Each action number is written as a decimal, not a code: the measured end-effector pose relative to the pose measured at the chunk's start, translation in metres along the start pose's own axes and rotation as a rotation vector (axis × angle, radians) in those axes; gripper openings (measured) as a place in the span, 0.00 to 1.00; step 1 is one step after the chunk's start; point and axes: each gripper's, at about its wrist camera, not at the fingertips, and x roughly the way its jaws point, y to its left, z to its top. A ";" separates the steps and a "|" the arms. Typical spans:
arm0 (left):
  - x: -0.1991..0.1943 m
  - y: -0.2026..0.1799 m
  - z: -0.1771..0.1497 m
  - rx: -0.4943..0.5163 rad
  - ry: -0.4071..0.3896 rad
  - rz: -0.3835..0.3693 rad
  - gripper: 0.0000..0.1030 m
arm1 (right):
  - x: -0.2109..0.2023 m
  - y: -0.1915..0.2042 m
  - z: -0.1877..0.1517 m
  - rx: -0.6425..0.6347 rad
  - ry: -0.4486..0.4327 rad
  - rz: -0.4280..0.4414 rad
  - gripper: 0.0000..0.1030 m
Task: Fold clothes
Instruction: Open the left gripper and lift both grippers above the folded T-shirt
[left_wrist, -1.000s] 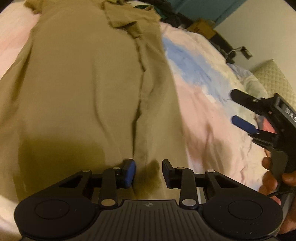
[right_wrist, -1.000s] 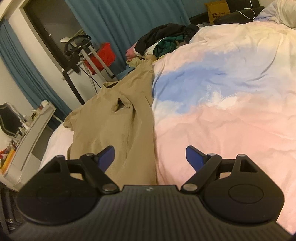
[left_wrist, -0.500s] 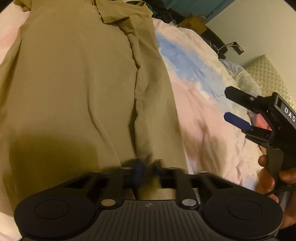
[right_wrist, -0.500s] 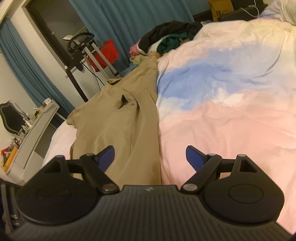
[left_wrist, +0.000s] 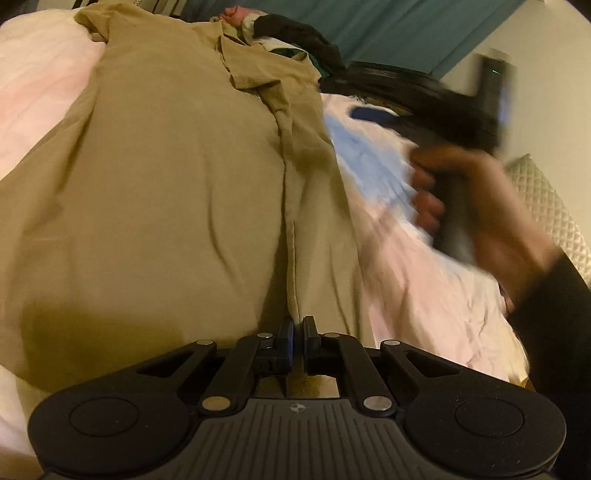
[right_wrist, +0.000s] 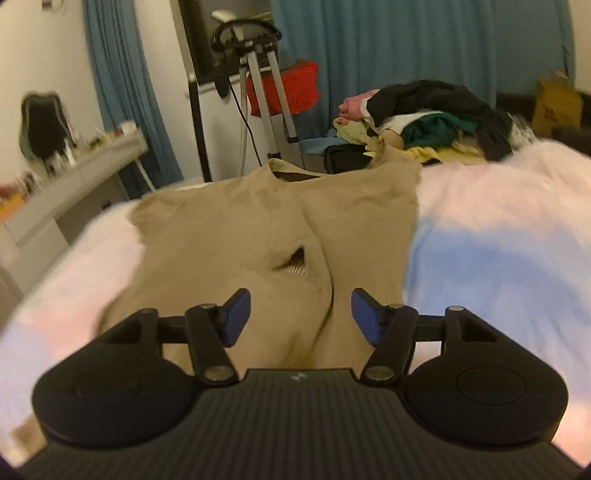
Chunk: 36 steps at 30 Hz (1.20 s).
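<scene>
Khaki garment (left_wrist: 166, 206) — soft, light, limp cloth spread on the bed (left_wrist: 424, 295); best taken at hem and seam ridge. Left claw (left_wrist: 294, 334) pinched shut on its near hem. Right claw (right_wrist: 300, 314) above the garment — closing, nothing gripped yet.

A bed covered by a pink, white and blue duvet (right_wrist: 498, 236) is seen, and blue curtains (right_wrist: 388, 55) are hung behind its far end. At that far end a heap of mixed clothes (right_wrist: 424, 114) is piled, with a red cloth (right_wrist: 291, 88) and a metal stand (right_wrist: 258, 74) placed to the heap's left. Further left of the bed a cluttered white bench (right_wrist: 70, 184) with a dark-framed mirror (right_wrist: 44, 125) is set against the wall, and a quilted headboard (left_wrist: 554, 221) is visible at the bed's other end.
</scene>
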 end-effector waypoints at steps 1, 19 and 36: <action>0.001 0.001 0.000 -0.002 0.001 0.000 0.05 | 0.017 0.002 0.005 -0.005 0.010 -0.003 0.59; 0.002 -0.004 -0.009 0.184 -0.067 0.051 0.04 | 0.135 0.047 0.015 -0.069 -0.031 -0.080 0.06; -0.045 -0.064 -0.022 0.316 -0.230 0.246 0.67 | 0.010 0.059 0.024 0.080 -0.164 -0.003 0.67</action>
